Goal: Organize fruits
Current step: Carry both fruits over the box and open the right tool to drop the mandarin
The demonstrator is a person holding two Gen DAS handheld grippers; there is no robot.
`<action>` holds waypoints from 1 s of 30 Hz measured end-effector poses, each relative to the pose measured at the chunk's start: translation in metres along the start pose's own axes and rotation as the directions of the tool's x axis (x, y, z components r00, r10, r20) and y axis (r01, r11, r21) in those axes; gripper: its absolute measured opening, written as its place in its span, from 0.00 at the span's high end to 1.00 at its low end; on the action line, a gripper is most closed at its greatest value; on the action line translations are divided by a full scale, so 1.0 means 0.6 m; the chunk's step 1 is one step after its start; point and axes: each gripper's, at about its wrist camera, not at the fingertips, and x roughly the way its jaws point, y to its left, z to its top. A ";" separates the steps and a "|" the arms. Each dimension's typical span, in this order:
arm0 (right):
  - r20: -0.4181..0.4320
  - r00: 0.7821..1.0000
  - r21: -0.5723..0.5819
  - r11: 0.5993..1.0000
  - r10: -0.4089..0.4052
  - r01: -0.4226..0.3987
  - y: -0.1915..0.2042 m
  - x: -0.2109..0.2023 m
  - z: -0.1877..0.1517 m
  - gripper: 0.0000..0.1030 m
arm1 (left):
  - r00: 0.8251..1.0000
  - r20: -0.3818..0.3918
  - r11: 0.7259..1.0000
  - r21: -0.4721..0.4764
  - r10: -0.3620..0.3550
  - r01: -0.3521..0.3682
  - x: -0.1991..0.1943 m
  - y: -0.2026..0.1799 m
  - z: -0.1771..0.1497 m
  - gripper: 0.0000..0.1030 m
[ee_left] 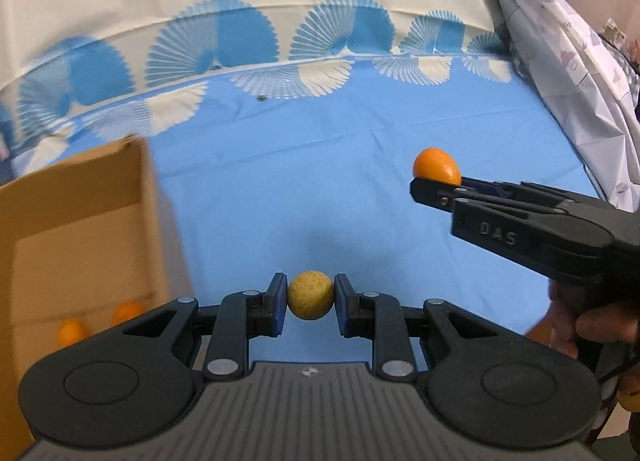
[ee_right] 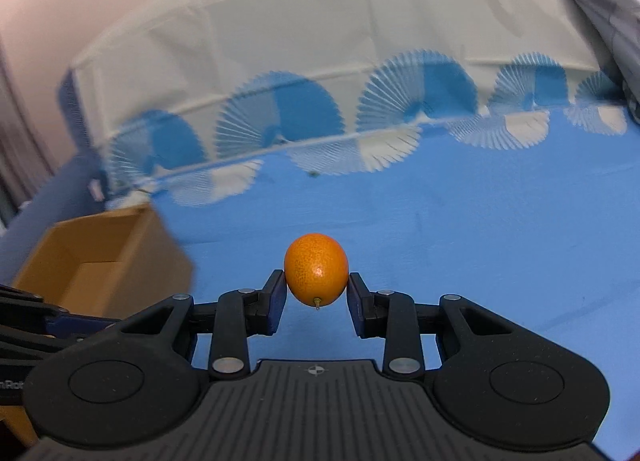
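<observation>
- Surface: a blue tablecloth (ee_left: 360, 165) with a border of blue and white fan motifs, running up into a cream backdrop; a pale patterned sheet (ee_left: 560, 53) hangs at the right edge.
- Cardboard box (ee_left: 80, 229): open-topped, at the left of both views, blurred. Two orange fruits (ee_left: 100, 323) lie on its floor in the left wrist view; exact kind too blurred to tell.
- Left gripper (ee_left: 311, 301): jaws nearly closed, pads pressing both sides of a small round yellow-brown fruit (ee_left: 311, 300) with speckled skin, held off the cloth.
- Right gripper (ee_right: 316, 293): jaws partly closed on a kumquat (ee_right: 316, 275), bright orange, oval, long axis roughly upright between the pads, stem stub pointing down. From the left wrist view the same kumquat (ee_left: 437, 166) shows above the right gripper (ee_left: 432, 183), which reaches in from the right.
- Key relation: the box lies to the left of both grippers. The left gripper is judged the nearer, with the box just beside it; the right gripper stands well apart from the box, across open cloth, and would need to travel leftward past the left one.
- Writing: "DAS" embossed on the right gripper's finger in the left wrist view; a partial "nRob" at the left edge of the right wrist view. No labels legible on box or fruit.
</observation>
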 end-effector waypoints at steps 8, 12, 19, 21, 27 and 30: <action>0.042 0.992 -0.063 0.991 0.123 -0.120 0.145 -0.172 -0.061 0.66 | 0.996 0.038 0.993 -0.089 0.079 -0.075 -0.168 0.066 -0.125 0.73; 0.008 0.983 -0.090 0.980 0.182 -0.180 0.213 -0.228 -0.105 0.66 | 0.993 0.038 0.983 -0.154 0.109 -0.102 -0.230 0.112 -0.189 0.73; -0.067 0.965 -0.155 0.953 0.253 -0.260 0.319 -0.286 -0.174 0.66 | 0.983 0.039 0.957 -0.240 0.180 -0.165 -0.297 0.188 -0.276 0.73; -0.076 0.962 -0.187 0.944 0.261 -0.271 0.344 -0.300 -0.188 0.66 | 0.977 0.043 0.949 -0.251 0.207 -0.190 -0.313 0.201 -0.300 0.73; -0.081 0.957 -0.275 0.917 0.278 -0.290 0.397 -0.331 -0.207 0.66 | 0.976 0.054 0.939 -0.290 0.210 -0.186 -0.345 0.224 -0.348 0.73; -0.081 0.959 -0.300 0.911 0.272 -0.284 0.410 -0.339 -0.210 0.66 | 0.977 0.065 0.935 -0.309 0.203 -0.174 -0.353 0.229 -0.358 0.73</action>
